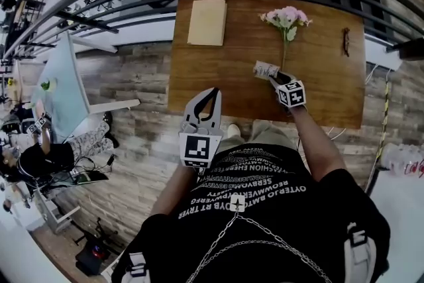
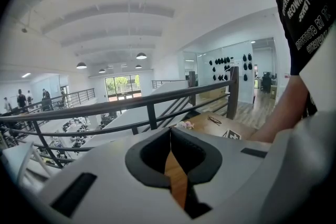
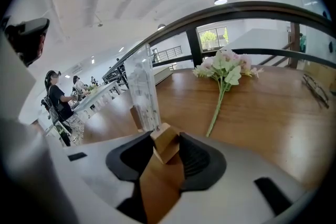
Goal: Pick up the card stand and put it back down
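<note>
Left gripper (image 1: 215,95) hung near waist, jaws together | right gripper (image 1: 274,79), arm outstretched, clamped the card stand (image 1: 265,68)

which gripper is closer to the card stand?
Right. The right gripper holds the card stand by its wooden base; the left gripper hangs apart at the near edge of the table.

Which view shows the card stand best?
The right gripper view: the card stand fills the near field, wooden base between the jaws of the right tool. The head view shows it small; the left gripper view doesn't show it.
</note>
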### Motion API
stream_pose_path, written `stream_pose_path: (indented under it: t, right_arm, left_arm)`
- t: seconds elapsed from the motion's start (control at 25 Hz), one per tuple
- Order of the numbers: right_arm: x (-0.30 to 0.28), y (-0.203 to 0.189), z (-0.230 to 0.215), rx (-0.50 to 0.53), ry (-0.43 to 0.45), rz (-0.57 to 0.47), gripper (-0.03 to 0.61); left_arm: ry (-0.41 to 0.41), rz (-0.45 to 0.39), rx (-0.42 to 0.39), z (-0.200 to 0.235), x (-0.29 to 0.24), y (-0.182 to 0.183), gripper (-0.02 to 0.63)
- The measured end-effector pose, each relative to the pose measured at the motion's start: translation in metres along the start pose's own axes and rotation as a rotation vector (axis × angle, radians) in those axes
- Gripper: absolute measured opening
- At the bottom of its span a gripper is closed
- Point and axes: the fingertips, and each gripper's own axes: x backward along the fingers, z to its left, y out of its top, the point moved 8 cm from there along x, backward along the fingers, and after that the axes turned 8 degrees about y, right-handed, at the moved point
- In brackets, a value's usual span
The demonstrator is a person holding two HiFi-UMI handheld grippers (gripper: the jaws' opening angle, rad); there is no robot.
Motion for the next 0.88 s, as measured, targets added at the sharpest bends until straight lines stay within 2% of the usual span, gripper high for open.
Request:
stream_pose_path:
  t: [0.48,0.76,0.88]
  right_arm:
    - [0.024,0.007,0.002,-0.093,0.024,-0.033,0.156]
    - [0.056,0.029,0.024,-0.028,0.026,-0.02,0.156]
    - [0.076,0.042,0.031,-0.035,0.019,-0.049,0.156]
  left_arm:
    - [-0.001,-0.031,0.0,0.001,0.011,0.003,0.028]
    - [-0.016,-0.082,0.004,0.001,0.022,0.009,0.028]
    - [-0.037,-0.101,0.009,-0.001,0.023,0.011,0.028]
